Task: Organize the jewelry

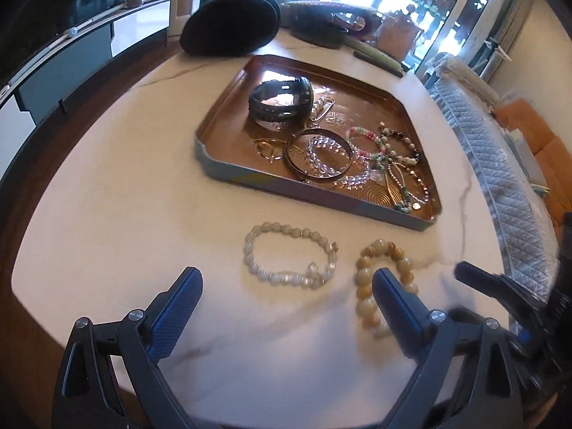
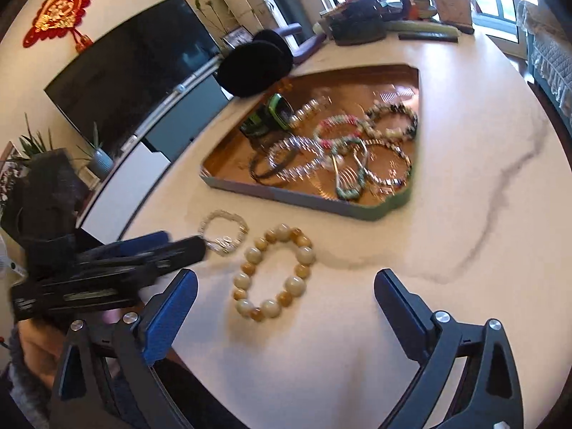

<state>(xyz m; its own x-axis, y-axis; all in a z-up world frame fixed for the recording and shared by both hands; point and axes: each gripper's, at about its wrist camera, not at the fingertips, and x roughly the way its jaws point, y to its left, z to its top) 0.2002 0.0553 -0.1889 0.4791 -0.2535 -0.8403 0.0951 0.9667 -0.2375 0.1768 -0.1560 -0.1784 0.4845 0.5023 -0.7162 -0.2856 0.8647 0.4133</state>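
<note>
Both my grippers hang open over the white marble table (image 1: 107,186), holding nothing: left gripper (image 1: 286,286), right gripper (image 2: 286,282). Two bracelets lie loose on the table just in front of the tray (image 1: 228,175): a pale small-bead bracelet (image 1: 289,261) and beside it a chunky yellow-cream bead bracelet (image 2: 273,271), sitting between my right gripper's fingers. The tray holds a heap of beaded bracelets (image 1: 361,153), a metal bangle (image 1: 318,153) and a dark cuff (image 1: 279,98).
</note>
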